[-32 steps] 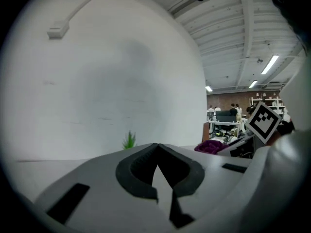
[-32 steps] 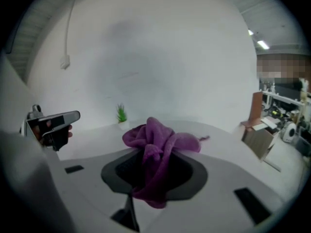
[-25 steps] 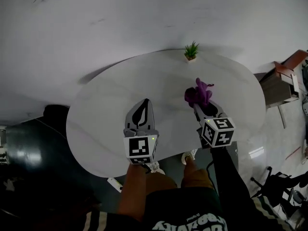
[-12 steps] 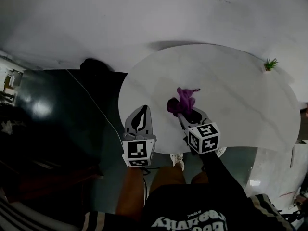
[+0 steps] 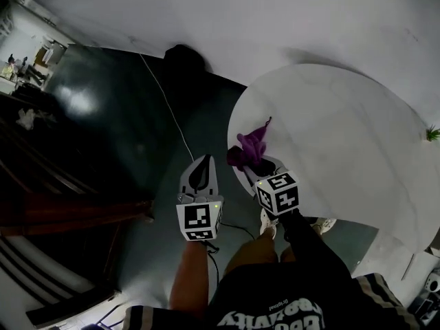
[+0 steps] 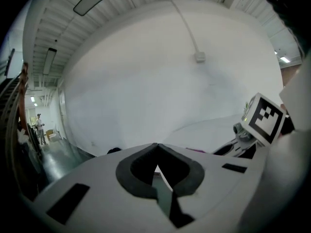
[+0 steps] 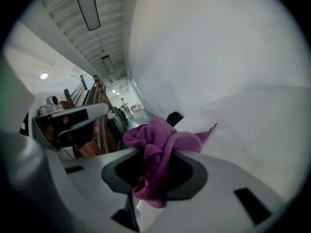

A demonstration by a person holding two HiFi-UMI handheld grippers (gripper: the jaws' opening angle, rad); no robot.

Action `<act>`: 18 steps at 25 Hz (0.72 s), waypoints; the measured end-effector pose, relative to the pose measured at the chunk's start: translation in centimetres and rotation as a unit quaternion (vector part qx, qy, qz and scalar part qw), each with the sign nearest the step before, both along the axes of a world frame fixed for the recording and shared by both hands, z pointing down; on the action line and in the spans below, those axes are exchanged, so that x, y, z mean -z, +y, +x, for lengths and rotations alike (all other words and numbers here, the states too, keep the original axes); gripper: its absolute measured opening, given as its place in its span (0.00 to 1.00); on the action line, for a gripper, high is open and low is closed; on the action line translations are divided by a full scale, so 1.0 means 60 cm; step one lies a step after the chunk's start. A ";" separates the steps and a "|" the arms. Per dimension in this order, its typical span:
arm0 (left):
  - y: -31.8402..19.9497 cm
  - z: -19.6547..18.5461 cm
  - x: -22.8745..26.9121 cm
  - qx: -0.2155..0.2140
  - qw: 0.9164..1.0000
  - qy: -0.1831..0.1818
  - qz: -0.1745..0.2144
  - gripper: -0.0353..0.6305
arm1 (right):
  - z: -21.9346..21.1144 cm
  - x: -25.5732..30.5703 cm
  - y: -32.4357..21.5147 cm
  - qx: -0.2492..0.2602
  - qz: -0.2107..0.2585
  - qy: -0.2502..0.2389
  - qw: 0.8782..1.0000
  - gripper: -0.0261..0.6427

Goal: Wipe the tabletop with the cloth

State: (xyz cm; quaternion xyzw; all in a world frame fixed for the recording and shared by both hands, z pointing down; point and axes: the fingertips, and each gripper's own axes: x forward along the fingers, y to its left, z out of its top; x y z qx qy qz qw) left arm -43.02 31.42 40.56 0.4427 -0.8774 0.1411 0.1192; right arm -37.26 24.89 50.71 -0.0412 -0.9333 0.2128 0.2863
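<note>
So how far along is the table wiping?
Picking up looks done: the right gripper is shut on the purple cloth, held at the edge of the white table. The left gripper is shut, empty, over the floor. No wiped patch can be made out, so the wiping itself probably remains.

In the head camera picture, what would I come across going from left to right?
left gripper → purple cloth, clamped in the right gripper → bare white tabletop → small green plant at the picture's right edge
</note>
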 end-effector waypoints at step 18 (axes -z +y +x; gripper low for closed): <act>-0.188 0.151 -0.067 -0.116 0.992 0.048 -0.007 0.05 | 0.192 -0.066 -0.203 -0.135 0.011 0.090 0.987 0.23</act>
